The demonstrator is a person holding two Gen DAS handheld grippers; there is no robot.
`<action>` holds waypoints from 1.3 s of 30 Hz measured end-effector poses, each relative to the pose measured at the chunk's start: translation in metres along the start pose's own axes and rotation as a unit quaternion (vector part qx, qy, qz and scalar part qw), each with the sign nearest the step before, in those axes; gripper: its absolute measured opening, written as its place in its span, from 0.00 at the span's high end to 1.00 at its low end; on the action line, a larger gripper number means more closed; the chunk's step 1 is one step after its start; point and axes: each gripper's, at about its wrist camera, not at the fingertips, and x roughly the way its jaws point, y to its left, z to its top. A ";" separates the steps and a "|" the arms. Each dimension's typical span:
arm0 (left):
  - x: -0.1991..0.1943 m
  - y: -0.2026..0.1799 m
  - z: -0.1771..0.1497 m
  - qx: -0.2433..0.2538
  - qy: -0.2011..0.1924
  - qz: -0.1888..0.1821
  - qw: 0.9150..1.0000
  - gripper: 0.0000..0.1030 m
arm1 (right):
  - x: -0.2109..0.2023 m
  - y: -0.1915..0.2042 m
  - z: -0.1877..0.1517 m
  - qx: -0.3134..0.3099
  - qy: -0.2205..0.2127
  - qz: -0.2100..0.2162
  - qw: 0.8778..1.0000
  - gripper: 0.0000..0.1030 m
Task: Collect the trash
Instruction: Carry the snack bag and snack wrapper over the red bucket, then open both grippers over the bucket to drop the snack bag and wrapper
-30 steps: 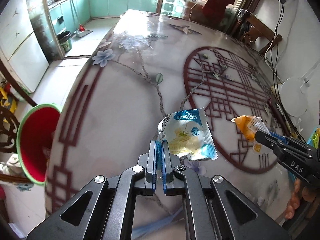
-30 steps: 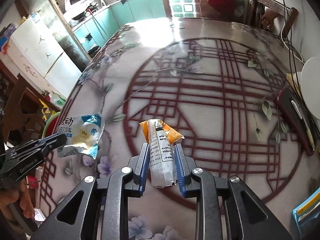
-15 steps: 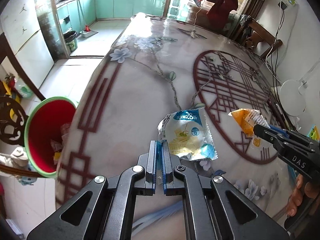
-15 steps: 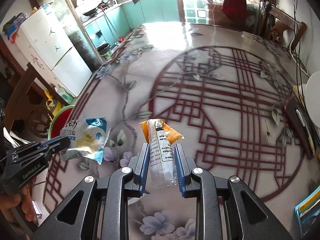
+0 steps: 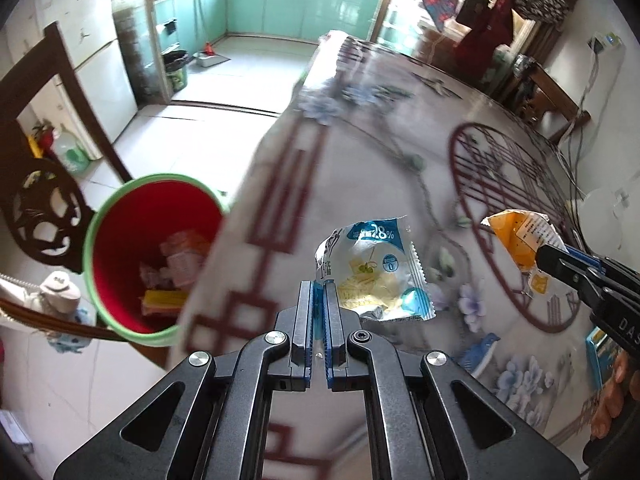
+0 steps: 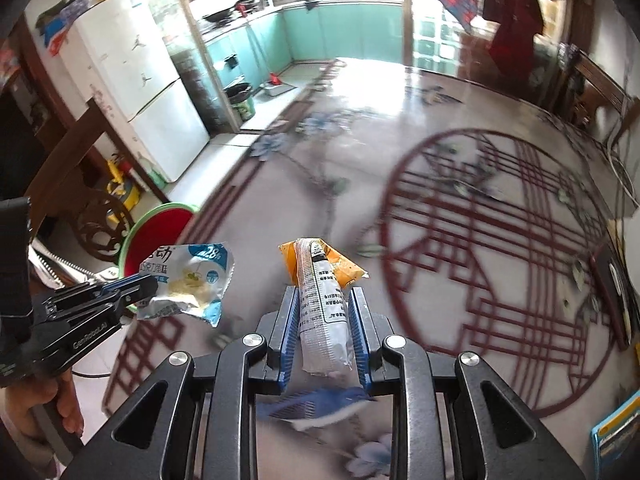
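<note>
— White-and-blue crinkled wrapper (image 5: 374,276), marked "28%", pinched by one edge between the blue pads (image 5: 306,320) of the left tool (image 5: 318,300). Jaws pressed almost together, only the thin foil between them.

— And from the other camera?

— Same wrapper (image 6: 184,284) seen sticking out of the left tool (image 6: 136,286), held in the air over the near left part of the desk (image 6: 440,208). Hanging free, touching nothing else.

— Right side?

— Orange wrapper (image 6: 324,276) with a white printed label strip, clamped upright in the right tool (image 6: 324,320). Jaws part-way closed, gripping the packet on both sides. Visible in the left camera too: orange wrapper (image 5: 520,240) at the tip of the right tool (image 5: 556,258), also lifted off the desk (image 5: 380,152).

— Relative placing?

— Side by side, apart, blue one to the left of the orange one.

— Bin?

— Red bin (image 5: 152,256) with a green rim, standing on the floor beside the desk's left edge, lower than the desktop. Several wrappers already lying inside. From the right camera only part of the bin (image 6: 156,232) showing, behind the blue wrapper.

— Around it?

— Carved dark wooden chair (image 5: 44,208) just beside the bin. Desk surface glossy, printed with dark red lattice and pale flowers. White fridge (image 6: 132,80) further back on the left; teal kitchen cabinets (image 6: 340,32) beyond.
</note>
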 end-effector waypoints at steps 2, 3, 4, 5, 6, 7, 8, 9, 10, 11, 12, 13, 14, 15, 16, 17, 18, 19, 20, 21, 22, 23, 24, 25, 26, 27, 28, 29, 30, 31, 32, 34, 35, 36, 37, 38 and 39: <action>-0.003 0.016 0.002 -0.008 -0.004 0.005 1.000 0.96 | 0.004 0.021 0.006 -0.013 0.000 0.005 1.000 0.78; -0.004 0.022 0.003 -0.011 -0.005 0.007 1.000 0.96 | 0.006 0.031 0.008 -0.019 -0.001 0.007 1.000 0.78; -0.005 0.032 0.004 -0.016 -0.006 0.009 1.000 0.96 | 0.008 0.042 0.011 -0.025 -0.001 0.010 1.000 0.78; -0.006 0.041 0.004 -0.020 -0.008 0.011 1.000 0.96 | 0.010 0.050 0.014 -0.030 -0.001 0.012 0.999 0.78; -0.007 0.052 0.005 -0.026 -0.009 0.013 1.000 0.96 | 0.013 0.062 0.017 -0.036 0.000 0.015 0.999 0.78; -0.008 0.059 0.006 -0.029 -0.009 0.014 0.999 0.96 | 0.016 0.073 0.019 -0.041 0.000 0.017 0.999 0.78; -0.009 0.067 0.006 -0.032 -0.010 0.016 0.999 0.96 | 0.019 0.084 0.021 -0.045 0.001 0.019 0.999 0.78; -0.009 0.079 0.007 -0.037 -0.010 0.018 0.999 0.96 | 0.022 0.093 0.023 -0.049 0.001 0.021 0.999 0.78; -0.010 0.087 0.007 -0.039 -0.010 0.020 0.999 0.96 | 0.025 0.104 0.025 -0.052 0.002 0.023 0.998 0.78; -0.010 0.095 0.007 -0.041 -0.009 0.021 0.999 0.96 | 0.028 0.114 0.027 -0.055 0.002 0.024 0.998 0.78; -0.010 0.102 0.007 -0.041 -0.008 0.022 0.999 0.96 | 0.031 0.122 0.029 -0.057 0.003 0.026 0.998 0.78; -0.010 0.112 0.007 -0.043 -0.007 0.025 0.999 0.96 | 0.034 0.132 0.031 -0.059 0.004 0.027 0.998 0.78; -0.009 0.120 0.008 -0.043 -0.005 0.026 0.999 0.96 | 0.036 0.141 0.032 -0.061 0.005 0.028 0.998 0.78; -0.008 0.127 0.008 -0.044 -0.004 0.028 0.999 0.96 | 0.040 0.149 0.034 -0.062 0.006 0.029 0.998 0.78; -0.007 0.135 0.008 -0.044 -0.003 0.029 0.999 0.96 | 0.043 0.157 0.036 -0.064 0.007 0.030 0.997 0.78; -0.006 0.142 0.009 -0.045 -0.002 0.031 0.999 0.96 | 0.045 0.162 0.037 -0.066 0.008 0.030 0.997 0.78; -0.006 0.147 0.009 -0.046 -0.001 0.032 0.998 0.96 | 0.049 0.170 0.039 -0.068 0.009 0.031 0.997 0.78; -0.004 0.156 0.010 -0.047 0.000 0.034 0.998 0.96 | 0.053 0.177 0.041 -0.070 0.010 0.032 0.997 0.78; -0.003 0.161 0.011 -0.047 0.001 0.034 0.998 0.96 | 0.056 0.184 0.043 -0.071 0.012 0.033 0.997 0.78; 0.000 0.168 0.012 -0.048 0.004 0.036 0.998 0.96 | 0.060 0.191 0.045 -0.073 0.013 0.034 0.997 0.78; 0.002 0.174 0.013 -0.049 0.006 0.038 0.998 0.96 | 0.065 0.198 0.047 -0.075 0.015 0.035 0.996 0.78; 0.004 0.179 0.014 -0.050 0.008 0.040 0.998 0.96 | 0.068 0.203 0.049 -0.077 0.016 0.035 0.996 0.78; 0.006 0.184 0.014 -0.050 0.011 0.042 0.998 0.96 | 0.073 0.209 0.051 -0.079 0.018 0.036 0.996 0.78; 0.011 0.191 0.016 -0.051 0.018 0.045 0.998 0.96 | 0.077 0.214 0.053 -0.081 0.020 0.037 0.996 0.78; 0.013 0.196 0.016 -0.053 0.021 0.048 0.997 0.96 | 0.083 0.221 0.055 -0.084 0.024 0.038 0.995 0.78; 0.015 0.200 0.017 -0.054 0.022 0.049 0.997 0.96 | 0.086 0.224 0.057 -0.085 0.026 0.038 0.995 0.78; 0.019 0.205 0.018 -0.056 0.024 0.051 0.997 0.96 | 0.091 0.228 0.059 -0.086 0.028 0.038 0.995 0.78; 0.021 0.208 0.019 -0.055 0.025 0.052 0.997 0.96 | 0.097 0.233 0.061 -0.087 0.031 0.039 0.995 0.78; 0.024 0.211 0.020 -0.055 0.027 0.054 0.997 0.96 | 0.100 0.235 0.063 -0.087 0.033 0.040 0.995 0.78; 0.027 0.215 0.022 -0.056 0.029 0.055 0.997 0.96 | 0.104 0.239 0.064 -0.087 0.036 0.041 0.995 0.78; 0.028 0.217 0.023 -0.056 0.030 0.054 0.996 0.96 | 0.108 0.243 0.066 -0.088 0.038 0.042 0.994 0.78; 0.033 0.221 0.025 -0.055 0.033 0.055 0.996 0.96 | 0.115 0.248 0.070 -0.090 0.043 0.042 0.994 0.78; 0.036 0.222 0.026 -0.055 0.036 0.056 0.996 0.96 | 0.119 0.251 0.071 -0.091 0.045 0.042 0.994 0.78; 0.039 0.224 0.028 -0.055 0.038 0.055 0.996 0.96 | 0.121 0.253 0.073 -0.092 0.047 0.041 0.994 0.78; 0.041 0.225 0.028 -0.055 0.041 0.055 0.996 0.96 | 0.125 0.255 0.074 -0.093 0.050 0.040 0.994 0.78; 0.044 0.226 0.029 -0.055 0.044 0.054 0.996 0.96 | 0.128 0.257 0.074 -0.093 0.052 0.040 0.993 0.78; 0.047 0.227 0.030 -0.055 0.048 0.053 0.996 0.96 | 0.131 0.258 0.075 -0.094 0.055 0.040 0.993 0.78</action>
